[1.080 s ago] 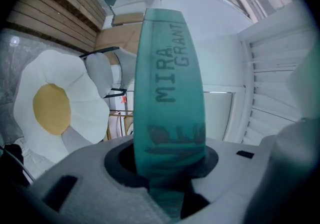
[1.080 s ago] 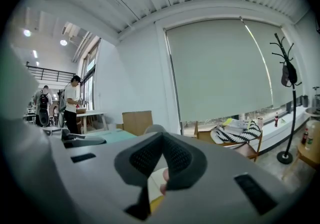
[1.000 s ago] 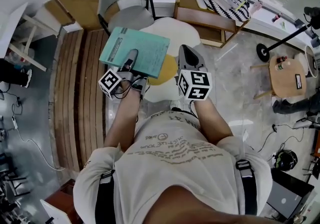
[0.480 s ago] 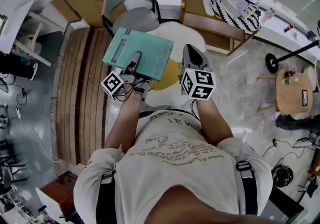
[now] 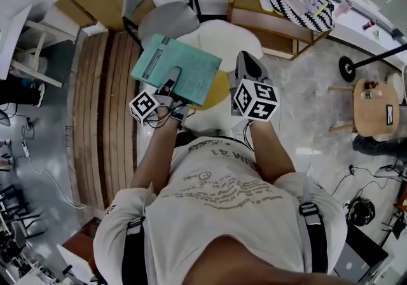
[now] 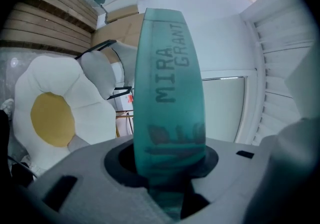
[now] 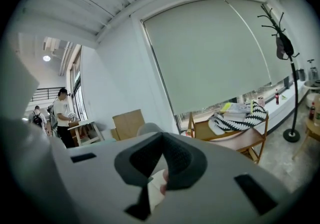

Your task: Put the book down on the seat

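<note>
Book (image 5: 181, 64), teal and held flat in the air, is clamped at its near edge in the left claw (image 5: 173, 76). Just right of it, the right claw (image 5: 247, 60) has its jaws together. Below both lies the white egg-shaped seat (image 5: 229, 39), with a grey chair (image 5: 159, 13) beyond.

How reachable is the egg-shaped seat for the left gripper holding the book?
Probably yes. The left gripper, jaws shut on the book, hangs over the left edge of the seat, and nothing lies on it. The right gripper is off to the side, not under the book.
</note>
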A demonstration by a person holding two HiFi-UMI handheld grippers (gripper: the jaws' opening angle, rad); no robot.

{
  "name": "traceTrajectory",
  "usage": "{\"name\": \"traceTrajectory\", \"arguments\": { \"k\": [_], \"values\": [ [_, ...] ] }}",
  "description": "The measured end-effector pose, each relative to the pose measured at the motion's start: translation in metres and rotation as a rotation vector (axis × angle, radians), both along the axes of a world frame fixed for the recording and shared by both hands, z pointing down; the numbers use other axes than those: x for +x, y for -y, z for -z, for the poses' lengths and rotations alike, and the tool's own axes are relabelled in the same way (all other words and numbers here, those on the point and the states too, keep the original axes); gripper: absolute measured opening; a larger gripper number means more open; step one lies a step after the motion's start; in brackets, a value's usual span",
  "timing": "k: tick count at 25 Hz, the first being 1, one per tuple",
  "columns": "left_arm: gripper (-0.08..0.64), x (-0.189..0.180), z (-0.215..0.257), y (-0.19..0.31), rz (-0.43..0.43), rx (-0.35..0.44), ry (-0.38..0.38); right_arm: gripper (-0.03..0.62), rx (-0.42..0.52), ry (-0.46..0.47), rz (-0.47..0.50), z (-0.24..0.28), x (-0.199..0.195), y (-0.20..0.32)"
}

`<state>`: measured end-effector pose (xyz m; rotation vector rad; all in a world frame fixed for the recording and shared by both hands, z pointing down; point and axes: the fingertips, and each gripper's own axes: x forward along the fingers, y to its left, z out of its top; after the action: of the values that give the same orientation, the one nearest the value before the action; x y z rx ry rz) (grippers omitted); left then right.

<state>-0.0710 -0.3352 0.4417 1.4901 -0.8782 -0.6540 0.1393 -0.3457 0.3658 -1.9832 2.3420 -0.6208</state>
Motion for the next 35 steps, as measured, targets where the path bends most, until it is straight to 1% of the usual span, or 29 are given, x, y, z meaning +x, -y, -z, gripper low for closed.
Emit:
{"name": "traceTrajectory", "arguments": {
  "k": [3,6,8,10,15,17,20,22,24,26,29,30,32,35],
  "values": [
    [0.167,-0.006,-0.012,0.009,-0.047,-0.002,0.009,0.028,-0.035,-0.012,-0.012,-0.015,-0.009,0.010],
    [0.167,-0.014,-0.037,0.011,-0.074,-0.064,0.005,0.028,-0.081,-0.003,-0.027,-0.032,-0.021,0.017],
    [0.167,-0.024,-0.051,0.011,-0.080,-0.097,-0.002,0.028,-0.110,-0.006,-0.020,-0.042,-0.033,0.020],
    [0.167,-0.034,-0.059,0.015,-0.093,-0.110,-0.023,0.028,-0.130,0.001,-0.015,-0.051,-0.045,0.024],
    [0.167,-0.046,-0.080,0.009,-0.132,-0.122,-0.109,0.028,-0.210,0.063,-0.003,-0.081,-0.063,0.017],
    [0.167,-0.052,-0.092,0.005,-0.132,-0.126,-0.132,0.028,-0.230,0.061,0.012,-0.095,-0.070,0.013],
    [0.167,-0.061,-0.119,0.002,-0.121,-0.157,-0.152,0.028,-0.279,0.036,0.010,-0.124,-0.071,0.008],
    [0.167,-0.062,-0.137,0.005,-0.126,-0.161,-0.142,0.028,-0.308,0.016,-0.001,-0.142,-0.069,0.007],
    [0.167,-0.065,-0.158,0.008,-0.144,-0.149,-0.097,0.028,-0.332,-0.008,-0.008,-0.160,-0.069,0.004],
    [0.166,-0.066,-0.183,0.007,-0.174,-0.164,-0.067,0.028,-0.348,-0.037,-0.003,-0.177,-0.070,0.000],
    [0.166,-0.060,-0.222,-0.006,-0.243,-0.244,-0.086,0.028,-0.356,-0.073,0.027,-0.202,-0.074,-0.009],
    [0.166,-0.058,-0.234,-0.009,-0.265,-0.259,-0.081,0.028,-0.355,-0.082,0.039,-0.211,-0.076,-0.012],
    [0.166,-0.054,-0.256,-0.014,-0.305,-0.263,-0.065,0.028,-0.355,-0.101,0.064,-0.233,-0.077,-0.016],
    [0.166,-0.045,-0.286,-0.025,-0.373,-0.261,-0.078,0.028,-0.371,-0.097,0.086,-0.265,-0.076,-0.025]
  ]
}}
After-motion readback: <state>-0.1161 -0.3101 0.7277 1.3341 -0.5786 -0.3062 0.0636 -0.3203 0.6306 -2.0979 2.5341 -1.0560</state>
